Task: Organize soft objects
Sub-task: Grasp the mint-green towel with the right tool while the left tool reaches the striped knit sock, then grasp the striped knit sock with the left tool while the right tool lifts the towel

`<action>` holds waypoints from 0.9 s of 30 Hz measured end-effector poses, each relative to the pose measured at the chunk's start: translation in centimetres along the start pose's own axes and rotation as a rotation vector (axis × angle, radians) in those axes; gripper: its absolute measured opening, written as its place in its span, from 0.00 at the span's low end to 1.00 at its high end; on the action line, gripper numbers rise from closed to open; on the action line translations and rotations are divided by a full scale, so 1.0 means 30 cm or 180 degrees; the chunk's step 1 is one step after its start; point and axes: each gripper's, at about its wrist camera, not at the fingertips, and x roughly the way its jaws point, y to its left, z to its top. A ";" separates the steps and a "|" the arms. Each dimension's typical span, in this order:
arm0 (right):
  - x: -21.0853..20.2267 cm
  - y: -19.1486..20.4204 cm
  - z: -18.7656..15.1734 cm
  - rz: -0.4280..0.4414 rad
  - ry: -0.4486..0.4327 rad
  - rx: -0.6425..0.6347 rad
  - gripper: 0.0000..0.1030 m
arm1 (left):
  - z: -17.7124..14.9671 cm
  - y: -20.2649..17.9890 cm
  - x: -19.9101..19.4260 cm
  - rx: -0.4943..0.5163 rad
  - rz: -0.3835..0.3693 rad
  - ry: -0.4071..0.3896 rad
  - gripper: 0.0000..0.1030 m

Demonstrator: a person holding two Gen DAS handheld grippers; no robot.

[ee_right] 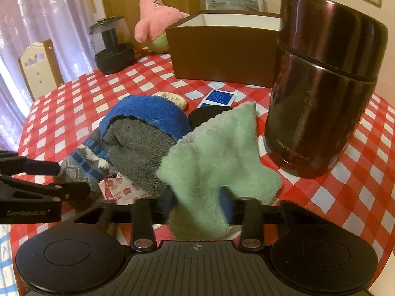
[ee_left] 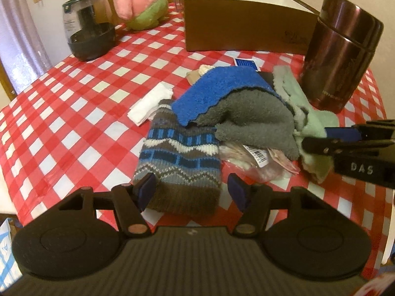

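The right gripper is shown clenched on the green cloth. The left gripper is held released astride the knitted sleeve. A blue-and-grey towel is piled between them on the checked tablecloth, near the flask.

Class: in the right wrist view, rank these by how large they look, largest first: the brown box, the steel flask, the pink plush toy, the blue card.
1. steel flask, inflated by nearness
2. brown box
3. pink plush toy
4. blue card
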 end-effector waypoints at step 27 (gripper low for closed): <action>-0.315 -0.057 0.040 0.0086 -0.0778 0.0102 0.10 | 0.008 0.009 -0.018 0.0305 -0.0175 -0.0184 0.10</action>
